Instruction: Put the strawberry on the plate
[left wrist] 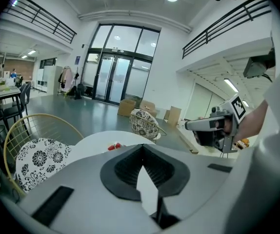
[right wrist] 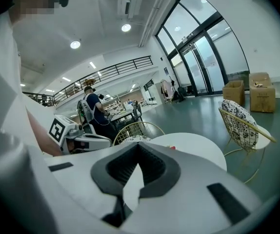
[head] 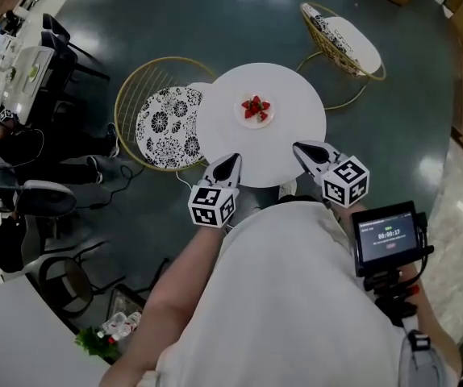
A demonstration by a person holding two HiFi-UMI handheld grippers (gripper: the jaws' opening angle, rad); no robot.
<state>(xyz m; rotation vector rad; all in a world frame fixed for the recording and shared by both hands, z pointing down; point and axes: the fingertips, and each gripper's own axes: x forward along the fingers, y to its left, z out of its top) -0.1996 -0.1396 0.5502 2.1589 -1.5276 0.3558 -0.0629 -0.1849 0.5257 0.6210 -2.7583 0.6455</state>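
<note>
The red strawberries (head: 256,106) lie in a small heap on the small round white plate (head: 269,121). The plate stands a little to the far side of the middle of the round white table (head: 292,87). I see no fruit anywhere else on the tabletop, so I judge that the task is finished.

The left gripper (head: 232,160) and the right gripper (head: 298,147) hang over the near edge of the table, close to the person's body and well apart from the plate. Both have their jaws pressed together with nothing between them; in each gripper view the two dark pads meet in one line. Probably they are held back here so that they cannot knock the plate.

For moving there is good room, because the tabletop around the plate is bare on every side. On the left, a gold wire chair with a black-and-white patterned cushion (head: 167,126) is pushed against the table's edge. A second chair of the same kind (head: 343,37) stands at the far right, apart from the table.
</note>
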